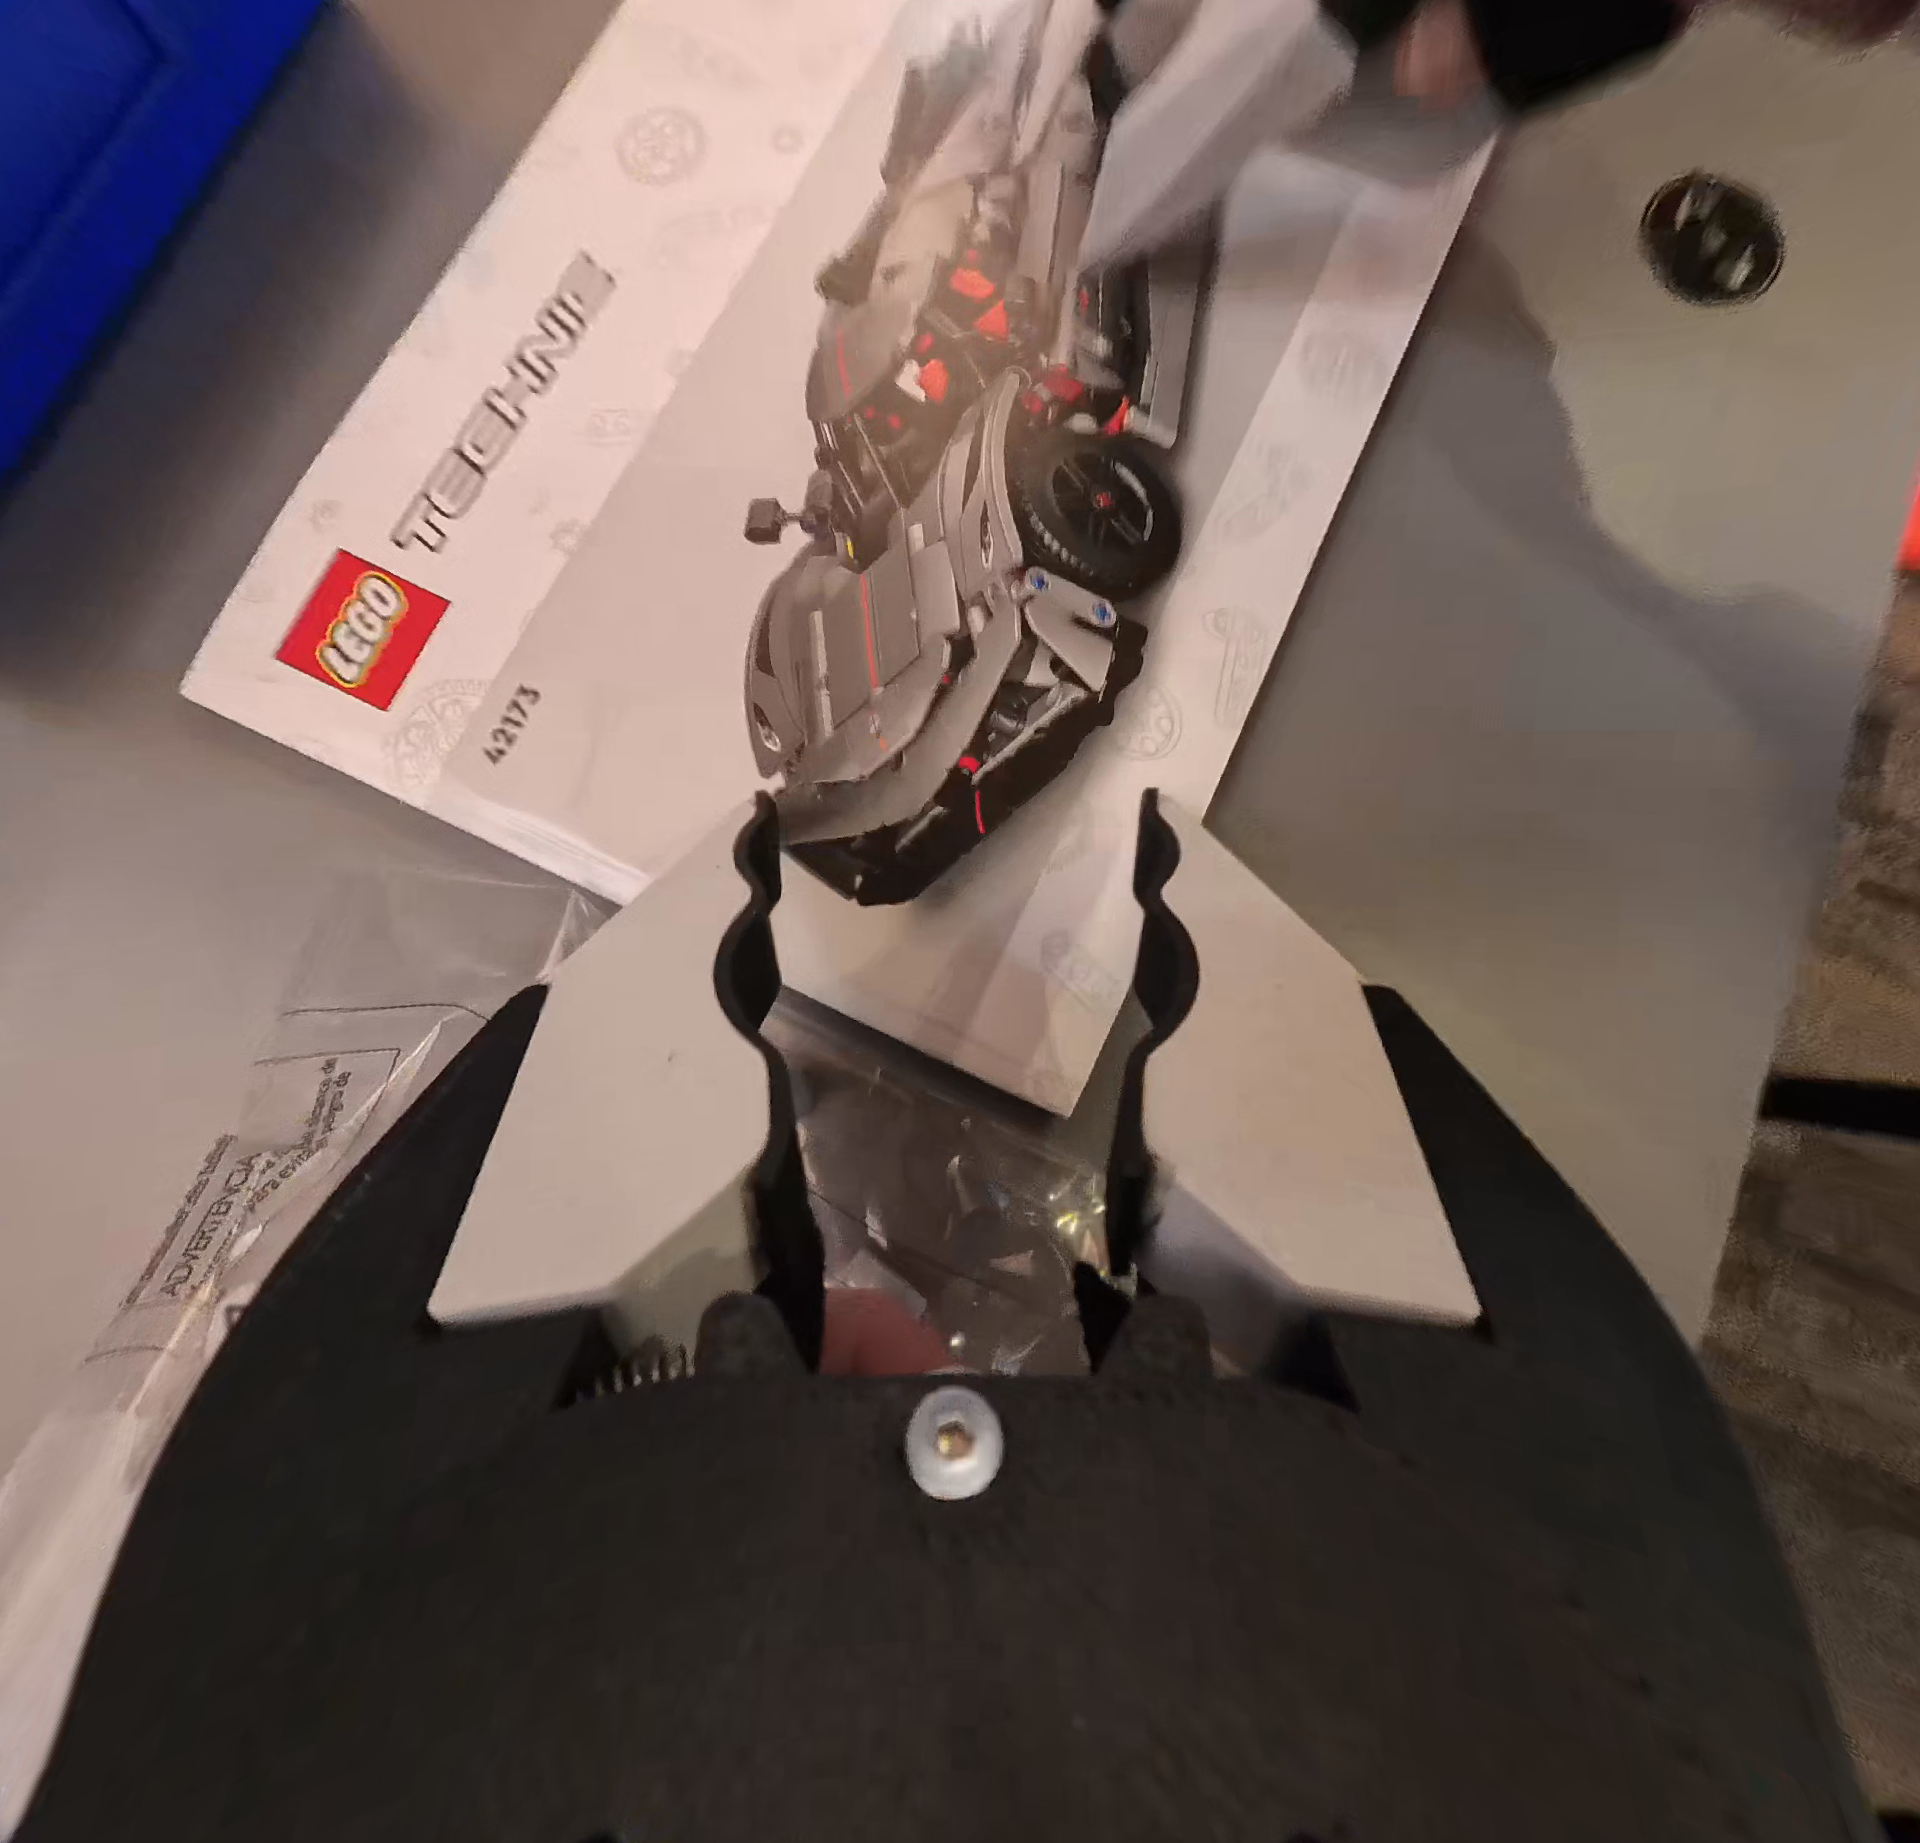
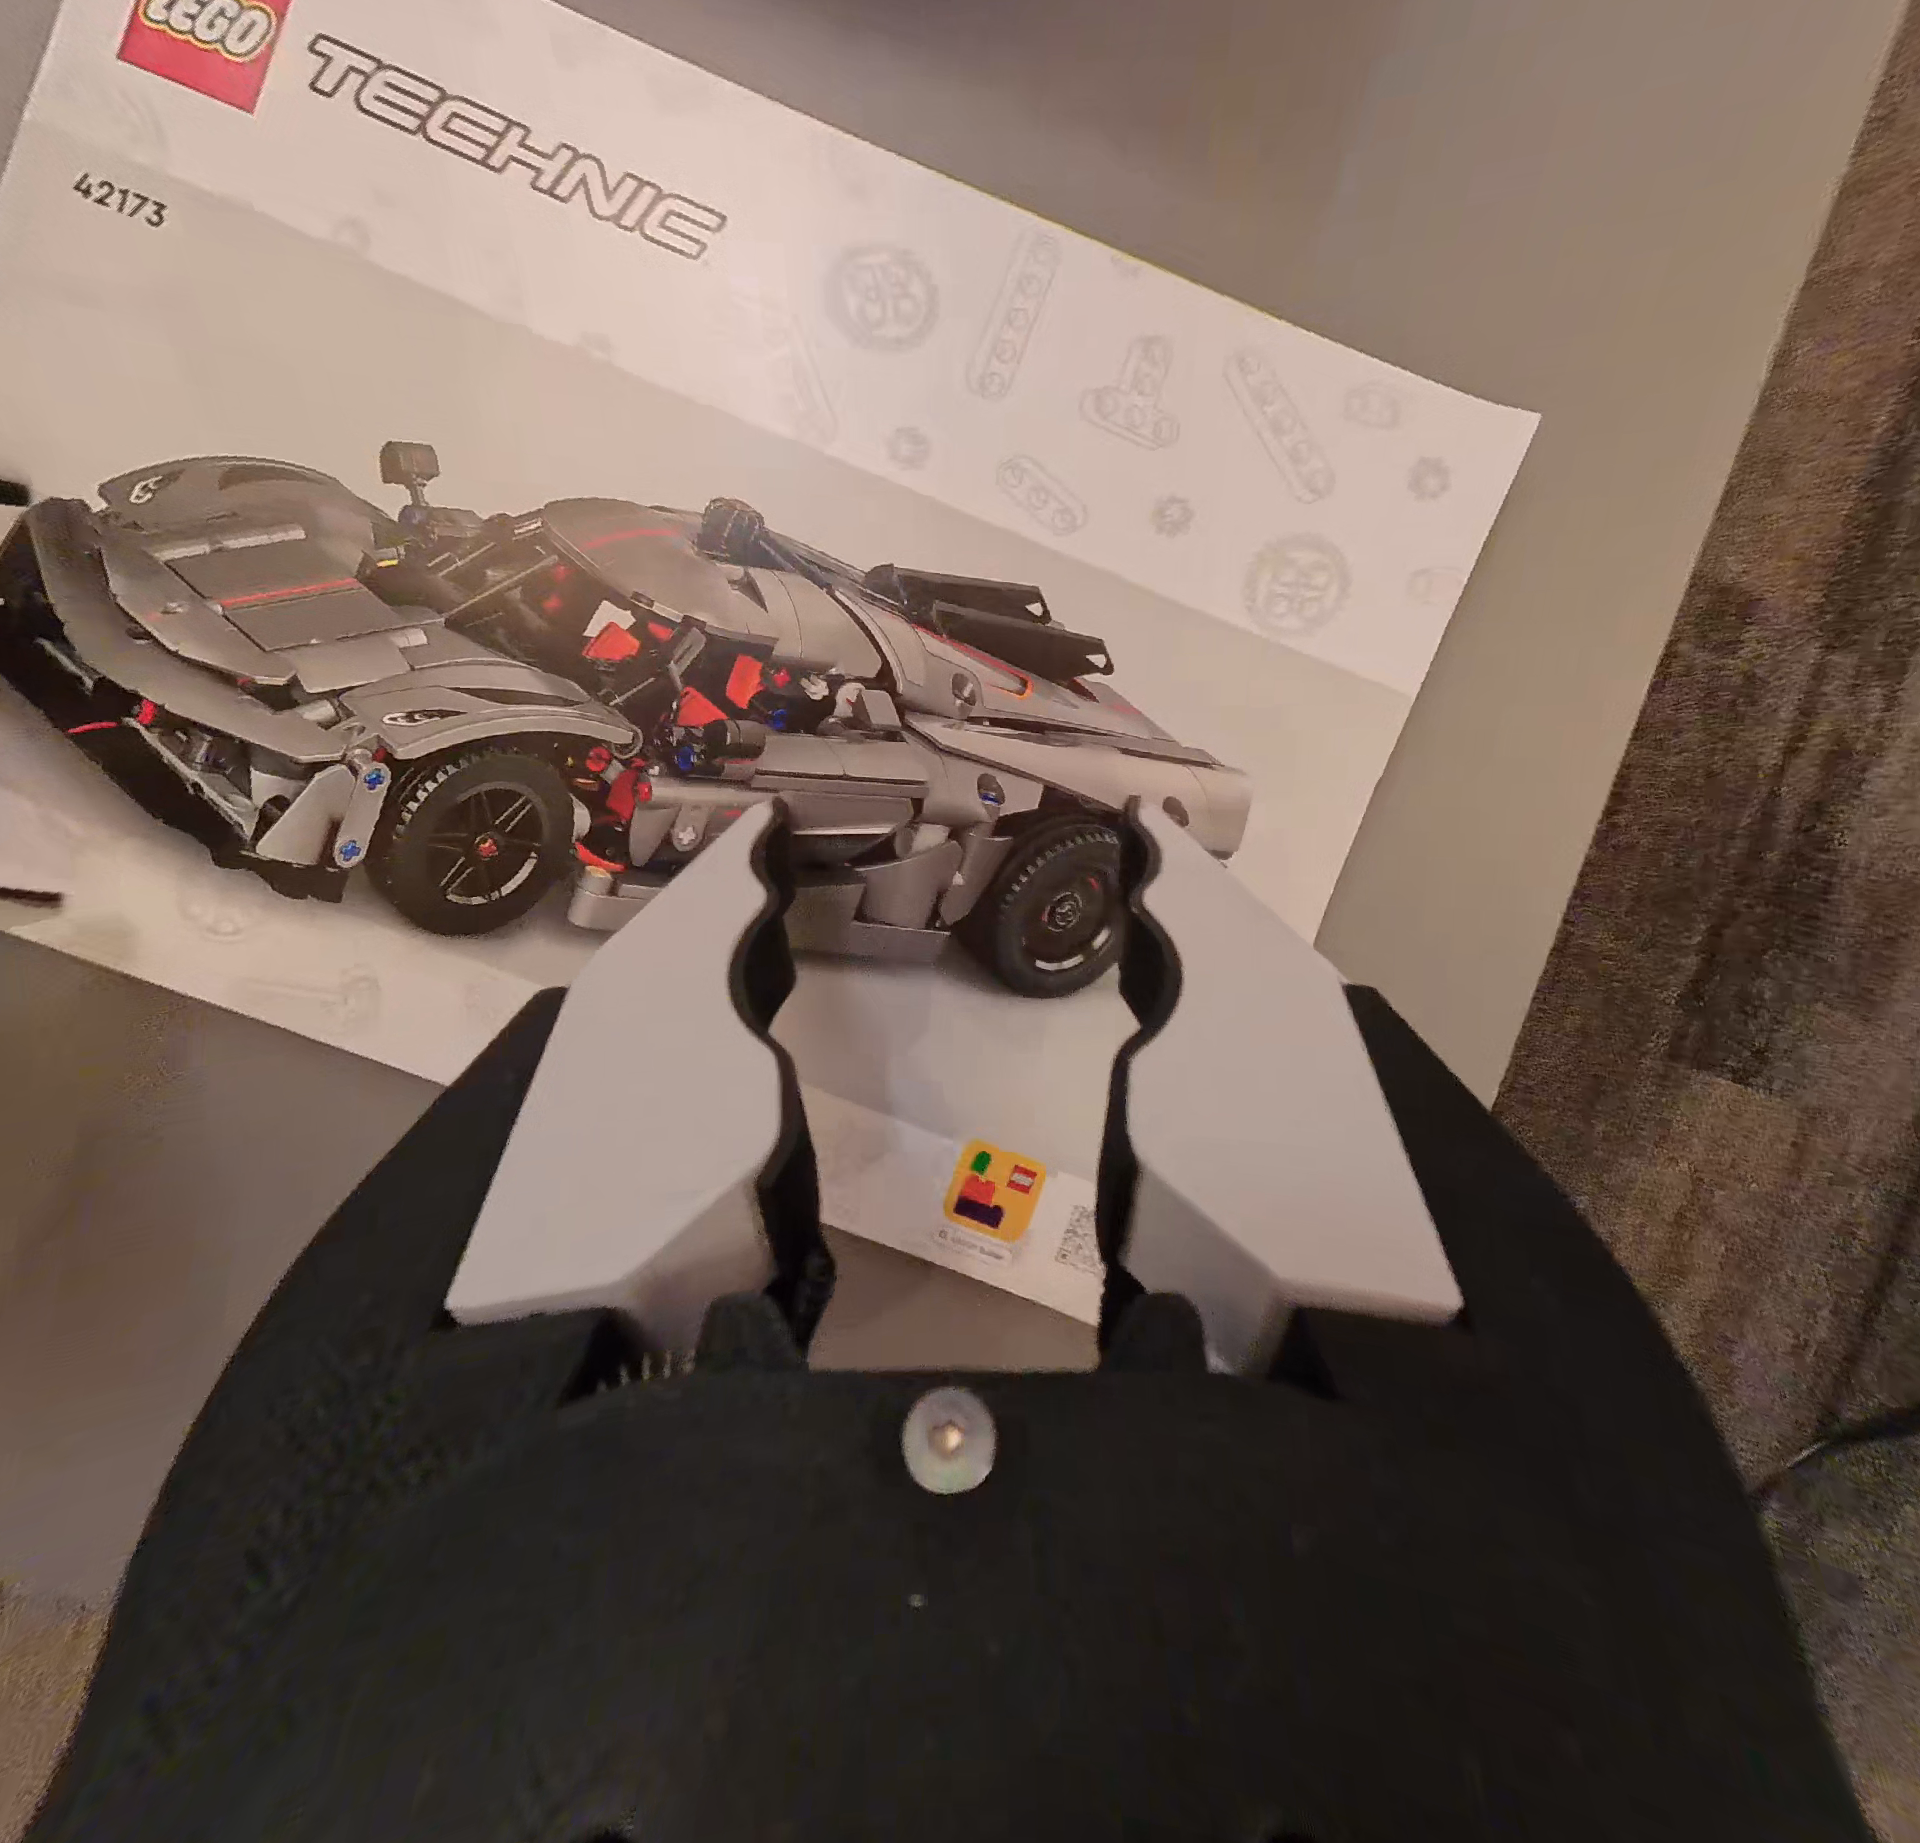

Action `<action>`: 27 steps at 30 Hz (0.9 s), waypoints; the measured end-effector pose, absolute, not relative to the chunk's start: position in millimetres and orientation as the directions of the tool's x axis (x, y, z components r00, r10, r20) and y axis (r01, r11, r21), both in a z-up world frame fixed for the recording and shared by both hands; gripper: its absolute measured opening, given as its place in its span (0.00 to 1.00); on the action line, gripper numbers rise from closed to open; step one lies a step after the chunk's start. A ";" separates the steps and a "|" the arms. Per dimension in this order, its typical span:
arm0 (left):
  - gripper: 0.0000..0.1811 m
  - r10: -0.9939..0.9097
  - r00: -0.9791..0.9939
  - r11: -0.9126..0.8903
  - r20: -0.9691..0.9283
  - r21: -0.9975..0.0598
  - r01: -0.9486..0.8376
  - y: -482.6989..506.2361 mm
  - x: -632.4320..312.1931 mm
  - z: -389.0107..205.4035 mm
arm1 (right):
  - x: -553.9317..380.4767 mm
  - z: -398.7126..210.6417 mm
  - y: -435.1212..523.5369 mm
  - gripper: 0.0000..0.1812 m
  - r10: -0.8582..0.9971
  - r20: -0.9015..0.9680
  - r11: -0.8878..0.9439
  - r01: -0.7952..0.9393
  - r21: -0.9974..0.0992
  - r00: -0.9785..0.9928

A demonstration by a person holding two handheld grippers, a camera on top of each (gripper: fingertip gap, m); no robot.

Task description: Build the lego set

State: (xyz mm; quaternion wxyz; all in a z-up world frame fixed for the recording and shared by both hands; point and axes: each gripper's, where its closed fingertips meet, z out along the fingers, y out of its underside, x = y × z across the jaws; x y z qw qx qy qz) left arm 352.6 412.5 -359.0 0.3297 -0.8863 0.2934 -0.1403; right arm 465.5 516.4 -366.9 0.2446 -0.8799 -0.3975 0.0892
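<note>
A white instruction booklet with a picture of a grey car on its cover lies flat on the grey table; it also shows in the right wrist view. My left gripper is open and empty, hovering over the booklet's near corner. A clear plastic bag of small dark parts lies under and between its fingers. My right gripper is open and empty above the booklet's lower right part. In the left wrist view the right gripper shows blurred at the booklet's far end, held by a gloved hand.
A blue box stands at the far left of the table. A round metal fitting is set in the tabletop to the right. The table edge runs along the right, with mottled carpet beyond it. A bag flap with print lies at left.
</note>
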 end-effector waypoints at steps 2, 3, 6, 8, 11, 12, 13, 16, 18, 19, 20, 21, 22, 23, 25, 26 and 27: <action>0.37 -0.585 0.809 -0.593 0.058 -0.710 -0.379 416.8 348.3 -348.0 | 464.7 -363.3 516.3 0.41 0.714 0.107 -0.550 0.649 -0.525 0.692; 0.39 -0.583 0.811 -0.588 0.055 -0.717 -0.374 416.9 347.1 -344.7 | 462.2 -360.7 514.2 0.42 0.697 0.123 -0.549 0.637 -0.541 0.706; 0.47 -0.574 0.816 -0.584 0.068 -0.733 -0.349 415.2 346.7 -335.1 | 452.3 -353.4 503.7 0.49 0.651 0.170 -0.547 0.612 -0.572 0.740; 0.50 -0.573 0.818 -0.566 0.054 -0.747 -0.348 412.4 347.2 -329.8 | 445.4 -345.8 496.0 0.49 0.627 0.218 -0.526 0.613 -0.589 0.748; 0.50 -0.581 0.812 -0.560 0.049 -0.748 -0.356 405.0 350.7 -329.1 | 435.2 -333.6 484.0 0.48 0.592 0.223 -0.524 0.580 -0.624 0.775; 0.50 -0.581 0.812 -0.561 0.051 -0.748 -0.354 403.1 351.4 -328.8 | 431.2 -330.0 479.9 0.49 0.590 0.222 -0.517 0.575 -0.634 0.776; 0.49 -0.579 0.814 -0.560 0.051 -0.751 -0.351 401.6 351.6 -327.9 | 428.8 -327.5 475.9 0.50 0.583 0.221 -0.521 0.569 -0.636 0.782; 0.49 -0.575 0.817 -0.551 0.041 -0.757 -0.351 398.3 351.2 -325.4 | 424.0 -321.0 467.3 0.51 0.574 0.232 -0.518 0.567 -0.641 0.786; 0.48 -0.574 0.818 -0.553 0.043 -0.757 -0.348 395.4 350.0 -325.2 | 423.0 -318.1 464.8 0.51 0.568 0.229 -0.518 0.559 -0.647 0.791; 0.47 -0.572 0.819 -0.553 0.042 -0.758 -0.347 394.0 348.5 -324.6 | 423.2 -317.1 463.7 0.51 0.566 0.224 -0.521 0.554 -0.649 0.794; 0.47 -0.571 0.820 -0.552 0.043 -0.759 -0.345 392.3 347.0 -323.6 | 423.7 -316.1 462.6 0.51 0.562 0.223 -0.523 0.551 -0.650 0.796; 0.47 -0.569 0.821 -0.551 0.043 -0.762 -0.341 390.7 345.0 -321.8 | 423.2 -314.9 461.3 0.52 0.563 0.218 -0.523 0.548 -0.653 0.797; 0.45 -0.568 0.822 -0.548 0.044 -0.766 -0.338 388.4 342.8 -319.2 | 422.3 -313.3 460.4 0.52 0.564 0.211 -0.520 0.542 -0.660 0.798; 0.42 -0.569 0.821 -0.543 0.046 -0.771 -0.333 385.6 340.3 -316.0 | 421.9 -311.9 459.4 0.52 0.562 0.209 -0.520 0.538 -0.664 0.800; 0.38 -0.571 0.818 -0.539 0.067 -0.783 -0.312 376.8 335.1 -307.0 | 419.3 -308.5 456.4 0.48 0.568 0.208 -0.509 0.539 -0.671 0.796; 0.37 -0.573 0.816 -0.535 0.075 -0.789 -0.303 371.0 331.2 -301.3 | 416.4 -307.1 454.1 0.46 0.575 0.202 -0.505 0.538 -0.675 0.793; 0.35 -0.578 0.813 -0.527 0.077 -0.795 -0.299 363.8 326.5 -295.2 | 413.2 -305.9 451.5 0.43 0.582 0.198 -0.500 0.539 -0.678 0.789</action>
